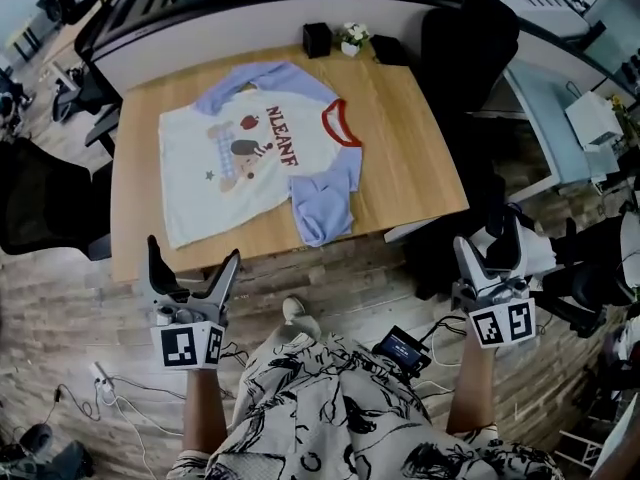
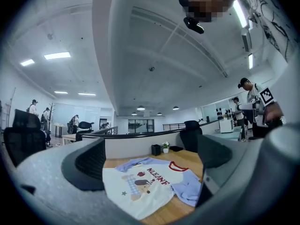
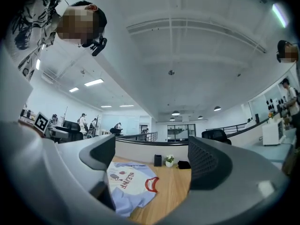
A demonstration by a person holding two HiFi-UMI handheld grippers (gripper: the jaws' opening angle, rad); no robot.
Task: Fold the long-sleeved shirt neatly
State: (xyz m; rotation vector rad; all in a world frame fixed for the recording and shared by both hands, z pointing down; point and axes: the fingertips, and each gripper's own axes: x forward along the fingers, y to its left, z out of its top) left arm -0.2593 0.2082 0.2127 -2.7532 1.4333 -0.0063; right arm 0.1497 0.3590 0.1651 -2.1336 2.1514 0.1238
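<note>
The shirt (image 1: 262, 158) lies spread out on the table (image 1: 410, 158), closer to its left edge. The left gripper (image 1: 193, 250) and right gripper (image 1: 488, 243) hang past the near edge, jaws wide apart, holding nothing.

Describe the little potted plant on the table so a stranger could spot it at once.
Find the wooden table with the shirt spread on it, then look along its far edge. Three small things sit there in a row: a black box, the potted plant, a flat black pouch. The plant is in the middle, the only one not black.
</note>
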